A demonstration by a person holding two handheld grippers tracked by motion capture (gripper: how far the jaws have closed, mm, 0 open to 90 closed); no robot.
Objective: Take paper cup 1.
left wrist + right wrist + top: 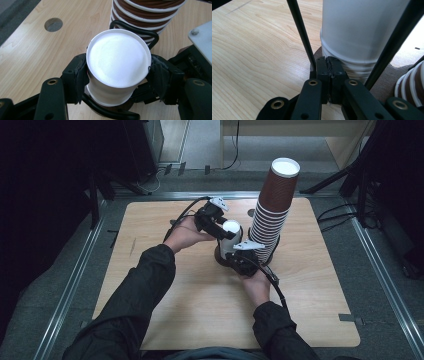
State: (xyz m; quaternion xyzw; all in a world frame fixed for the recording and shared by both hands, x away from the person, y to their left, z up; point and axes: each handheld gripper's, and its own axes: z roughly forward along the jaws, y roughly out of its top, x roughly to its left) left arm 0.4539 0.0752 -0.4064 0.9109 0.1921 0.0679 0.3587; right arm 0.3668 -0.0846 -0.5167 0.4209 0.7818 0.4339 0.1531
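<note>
A stack of white paper cups (231,240) stands upside down inside a black wire holder (140,30) on a brown round base (387,72). My left gripper (117,75) is shut on the top white cup (117,57), one pad on each side just below its upturned bottom. In the high view the left gripper (220,227) reaches in from the left. My right gripper (329,67) is shut low on the holder, at the foot of a wire upright (299,27), seen also from above (241,260). What lies between its pads is hidden.
A tall leaning stack of brown paper cups (272,215) stands right behind the holder, close to both grippers. The wooden table (200,310) has a round hole (53,24) near its far edge. Cables and dark stands surround the table.
</note>
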